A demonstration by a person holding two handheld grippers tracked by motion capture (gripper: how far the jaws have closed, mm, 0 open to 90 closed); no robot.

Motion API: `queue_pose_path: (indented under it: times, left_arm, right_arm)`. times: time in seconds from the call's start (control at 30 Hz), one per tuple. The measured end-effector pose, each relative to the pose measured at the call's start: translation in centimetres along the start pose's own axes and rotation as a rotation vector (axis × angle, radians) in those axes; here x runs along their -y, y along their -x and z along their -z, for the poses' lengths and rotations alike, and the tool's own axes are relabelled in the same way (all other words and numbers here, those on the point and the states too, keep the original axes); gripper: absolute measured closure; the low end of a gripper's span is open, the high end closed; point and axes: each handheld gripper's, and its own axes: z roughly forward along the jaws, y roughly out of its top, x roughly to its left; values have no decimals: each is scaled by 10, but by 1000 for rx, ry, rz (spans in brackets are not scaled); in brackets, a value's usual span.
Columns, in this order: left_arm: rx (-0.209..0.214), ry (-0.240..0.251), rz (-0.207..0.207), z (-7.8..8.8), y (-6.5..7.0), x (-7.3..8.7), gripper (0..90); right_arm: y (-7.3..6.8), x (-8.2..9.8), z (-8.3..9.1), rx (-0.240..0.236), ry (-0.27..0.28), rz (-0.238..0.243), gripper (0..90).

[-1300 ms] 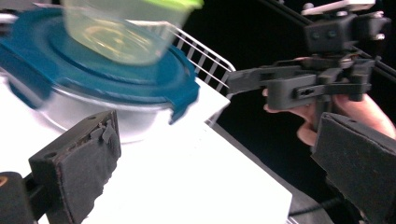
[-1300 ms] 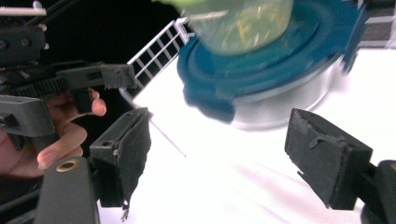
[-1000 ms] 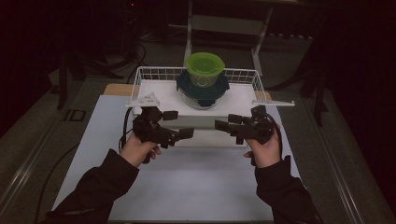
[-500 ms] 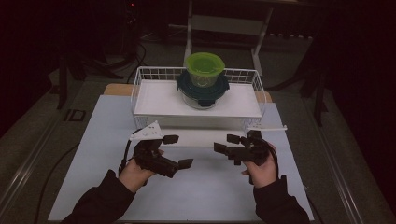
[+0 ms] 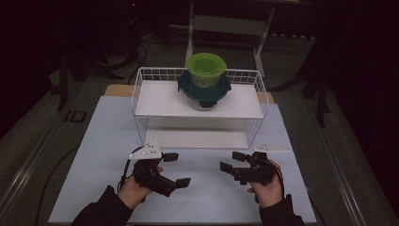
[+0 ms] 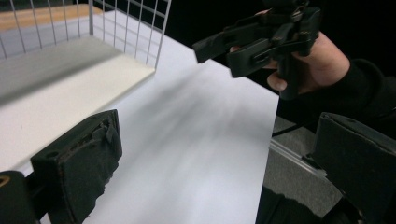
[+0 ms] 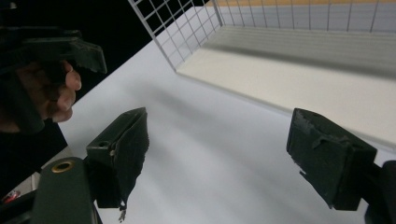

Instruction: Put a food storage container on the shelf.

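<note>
- Both grippers stand wide with nothing between the jaws: the left gripper (image 5: 174,169) and the right gripper (image 5: 233,161) point toward each other above the bare white mat (image 5: 207,197).
- Seen from the left gripper view, its own jaws are well apart over the mat, with the right gripper (image 6: 219,49) farther off in the person's hand (image 6: 313,65).
- Since a second ago both hands have come down and back toward the person, away from the rack (image 5: 141,101); earlier they hung just in front of its shelf, now they sit low near the mat, well apart from it.
- On the rack's upper shelf stand the bowls (image 5: 205,80): a green-lidded one stacked on a dark-lidded one, untouched by either gripper.
- The lower shelf (image 5: 197,139) of the rack lies bare.
- My judgement: this retreat looks like a rest or a reset, either before a reach for the bowls begins or after they have been set down; nothing is in hand, so any next move must start with a fresh approach upward to the shelf.
</note>
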Motion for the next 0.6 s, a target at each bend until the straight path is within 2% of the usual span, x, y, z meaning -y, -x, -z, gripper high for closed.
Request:
queue_pose_path:
  times: [0.13,0.23,0.4,0.5,0.6]
  left_arm:
    - [-17,-23,4,1,-1,12,13]
    - [-30,-42,-20,3,-1,21,13]
    - [-34,-9,-31,12,-3,37,13]
    - [-61,-18,-48,15,-4,46,13]
    - [-69,-16,-55,18,-5,56,13]
  right_arm:
    - [1,14,3,1,-1,1,204]
    - [2,24,4,4,-11,2,202]
    - [6,39,7,-1,-9,-9,201]
    - [8,46,9,12,-14,-3,200]
    - [11,54,11,26,-6,6,197]
